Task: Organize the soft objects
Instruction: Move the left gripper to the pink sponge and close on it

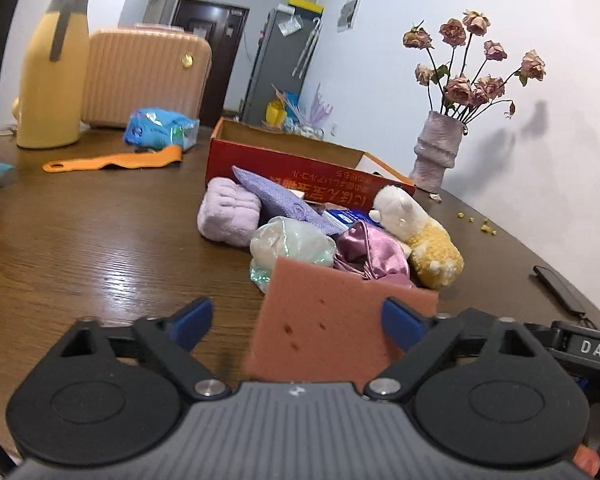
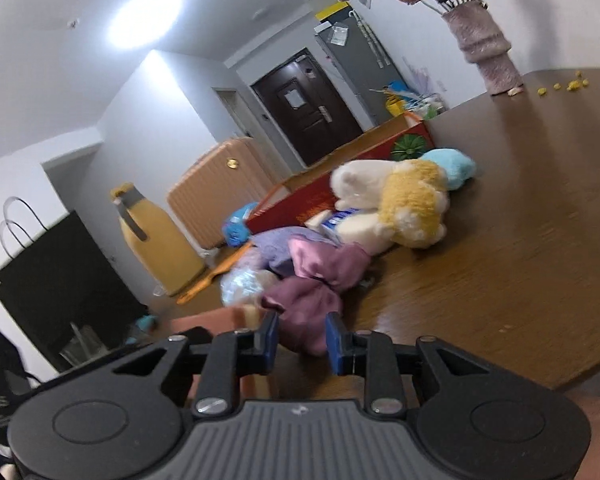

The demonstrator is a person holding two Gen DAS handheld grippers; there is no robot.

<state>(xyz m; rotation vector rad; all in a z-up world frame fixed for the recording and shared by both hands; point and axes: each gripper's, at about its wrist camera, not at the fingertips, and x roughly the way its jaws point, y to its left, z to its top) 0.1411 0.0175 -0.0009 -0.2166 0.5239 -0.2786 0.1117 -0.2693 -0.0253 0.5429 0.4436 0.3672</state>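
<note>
The left gripper (image 1: 296,322) has its jaws spread wide. A salmon-pink sponge block (image 1: 336,320) with a pitted, porous face stands between them; the right blue pad overlaps its edge, while the left pad stands clear of it, so a grip cannot be confirmed. White letters "DAS" (image 1: 598,349) are readable on a black part to the right of the jaws.

Ahead of the left jaws, the soft objects lie heaped on the dark wood-grain desk (image 1: 100,248): a crinkled clear-film bundle (image 1: 292,246), a glossy pink satin pouch (image 1: 370,254), a fuzzy lilac towel roll (image 1: 228,216), a woven lavender cushion (image 1: 276,196) and a white-and-yellow plush alpaca (image 1: 420,236). Behind the heap stands an open red cardboard box (image 1: 300,166) with gold characters, too distorted to read.

The right gripper (image 2: 302,342) has its jaws partly closed, with a mauve satin fabric fold (image 2: 304,312) bulging into the gap; contact with the pads cannot be confirmed.

Farther left of the jaws stand a smooth yellow jug (image 1: 52,68) and a ribbed peach suitcase (image 1: 144,76). A textured grey vase (image 1: 438,148) of dried roses stands to the right.
</note>
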